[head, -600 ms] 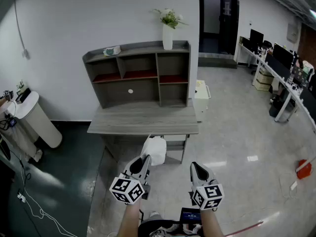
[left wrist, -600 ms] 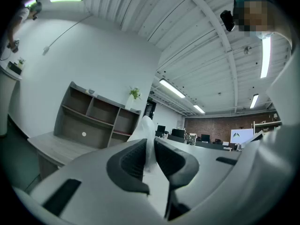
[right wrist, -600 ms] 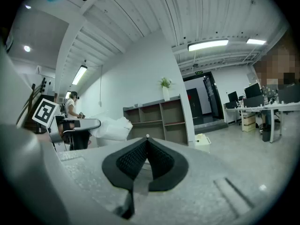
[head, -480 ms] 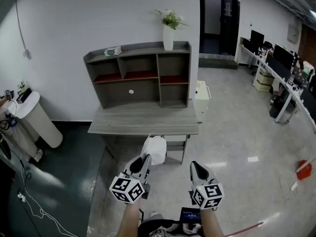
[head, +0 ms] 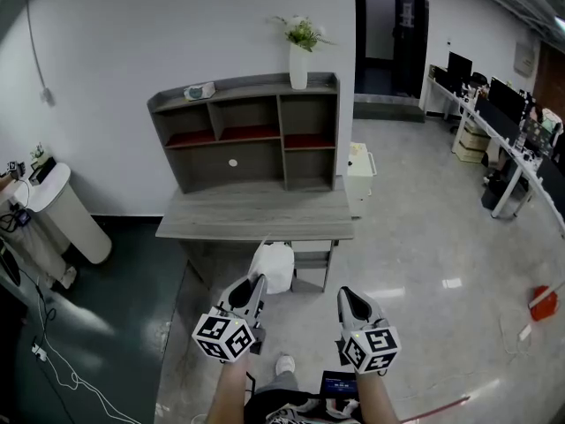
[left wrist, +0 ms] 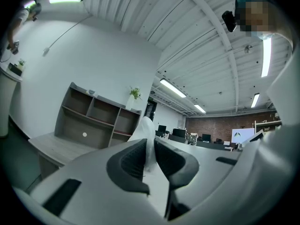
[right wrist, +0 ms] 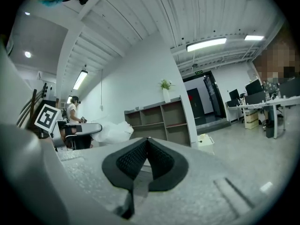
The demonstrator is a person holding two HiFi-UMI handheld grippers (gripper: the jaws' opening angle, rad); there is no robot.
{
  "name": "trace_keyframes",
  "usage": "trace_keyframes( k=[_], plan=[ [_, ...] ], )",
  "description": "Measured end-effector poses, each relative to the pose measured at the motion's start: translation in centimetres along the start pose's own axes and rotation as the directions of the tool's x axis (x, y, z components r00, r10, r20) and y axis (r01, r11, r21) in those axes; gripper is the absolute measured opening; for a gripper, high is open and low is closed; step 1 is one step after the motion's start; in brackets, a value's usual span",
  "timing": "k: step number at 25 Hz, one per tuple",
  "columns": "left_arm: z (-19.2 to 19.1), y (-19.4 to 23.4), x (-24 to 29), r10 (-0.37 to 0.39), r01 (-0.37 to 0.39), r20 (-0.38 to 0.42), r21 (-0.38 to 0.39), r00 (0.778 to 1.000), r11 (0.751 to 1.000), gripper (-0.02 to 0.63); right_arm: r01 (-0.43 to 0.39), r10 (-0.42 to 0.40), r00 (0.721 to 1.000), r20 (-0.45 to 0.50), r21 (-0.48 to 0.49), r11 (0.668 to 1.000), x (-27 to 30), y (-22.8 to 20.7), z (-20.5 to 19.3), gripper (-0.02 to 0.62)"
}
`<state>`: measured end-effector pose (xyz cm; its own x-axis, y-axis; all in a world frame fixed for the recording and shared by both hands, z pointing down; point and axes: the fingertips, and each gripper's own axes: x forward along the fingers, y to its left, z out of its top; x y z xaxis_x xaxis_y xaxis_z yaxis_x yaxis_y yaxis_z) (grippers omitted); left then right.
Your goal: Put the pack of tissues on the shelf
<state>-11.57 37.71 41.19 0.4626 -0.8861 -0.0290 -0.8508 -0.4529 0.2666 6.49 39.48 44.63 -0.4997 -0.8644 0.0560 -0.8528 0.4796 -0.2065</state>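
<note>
— One change?
— One: my shoe [head: 284, 364] has come forward. My left gripper [head: 254, 283] is clamped on the pack of tissues [head: 275, 267], which juts beyond its tips; my right gripper [head: 345, 295] is closed, empty.

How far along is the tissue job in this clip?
Done: the pack of tissues is picked up, pinched in the left gripper. In hand: it hangs in front of the desk, not over it. Left: reach the shelf and set it down there. The right gripper is shut and empty.
</note>
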Motion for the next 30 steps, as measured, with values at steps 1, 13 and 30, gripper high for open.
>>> trace_keyframes(
  k=[1, 13, 30],
  plan=[
    [0.0, 0.1, 0.2, -0.001, 0.001, 0.000, 0.000, 1.000, 1.000, 0.046, 0.000, 0.000, 1.000, 0.001, 0.003, 1.000, 0.1, -0.1, 0.1, 0.005],
    [0.9, 3.4, 6.6, 0.012, -0.014, 0.030, 0.056, 0.999, 0.998, 0.044, 0.052, -0.052, 0.999, -0.007, 0.001, 0.999, 4.7, -5.7, 0.1, 0.005],
    [4.4, 19.9, 34.3, -0.090, 0.091, -0.029, 0.053, 0.996, 0.994, 0.043, 0.108, -0.108, 0.989, -0.100, -0.010, 0.994, 34.2, -16.1, 2.5, 0.005]
  ],
)
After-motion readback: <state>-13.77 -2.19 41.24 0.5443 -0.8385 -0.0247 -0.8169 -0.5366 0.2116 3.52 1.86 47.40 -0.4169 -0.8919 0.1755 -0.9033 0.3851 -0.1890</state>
